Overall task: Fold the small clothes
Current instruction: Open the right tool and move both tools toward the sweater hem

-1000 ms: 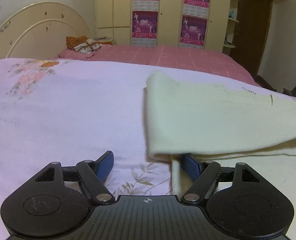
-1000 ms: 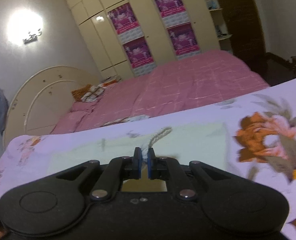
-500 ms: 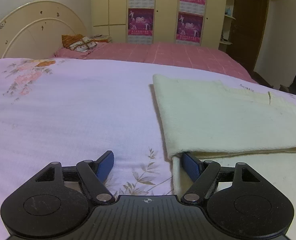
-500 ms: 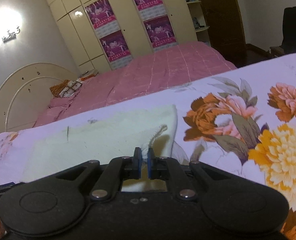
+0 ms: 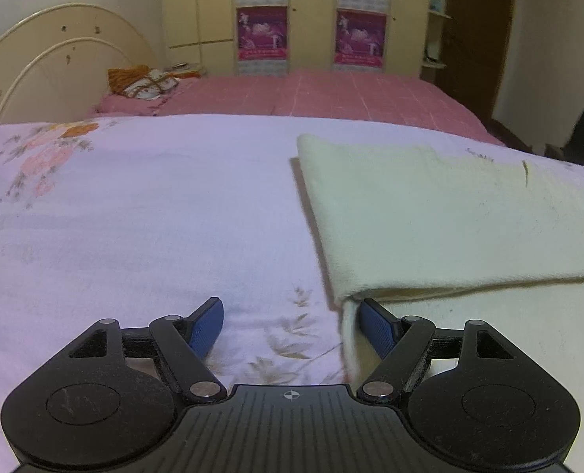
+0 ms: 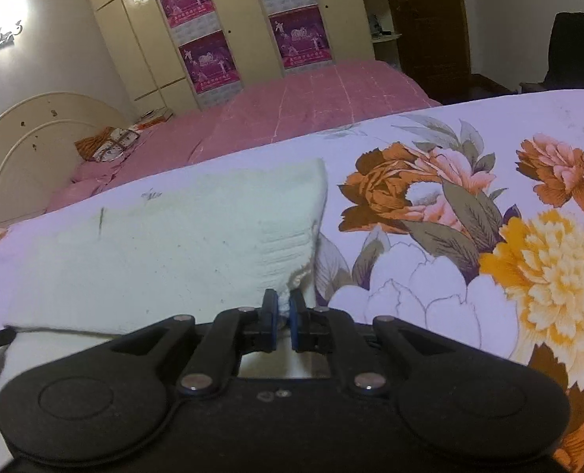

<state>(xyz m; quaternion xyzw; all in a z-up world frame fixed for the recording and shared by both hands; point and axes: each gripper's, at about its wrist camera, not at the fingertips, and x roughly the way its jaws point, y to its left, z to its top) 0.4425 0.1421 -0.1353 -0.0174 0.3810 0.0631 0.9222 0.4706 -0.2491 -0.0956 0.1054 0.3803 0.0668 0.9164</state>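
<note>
Right gripper [image 6: 283,307] pinches fuzzy cream cloth [image 6: 165,244] (folded, apparently knit).

Left hand-held gripper [image 5: 290,325]: jaws spread wide, blue pads well apart, pointing down and forward, right pad [image 5: 376,327] against edge of cream garment [image 5: 449,220], nothing pinched. Right hand-held gripper [image 6: 283,317]: jaws nearly together, pinching corner of cream garment, tilted down and forward

Pink bed [image 5: 331,94], cream wardrobe [image 6: 228,19] with posters, lit wall lamp [image 6: 4,35].
</note>
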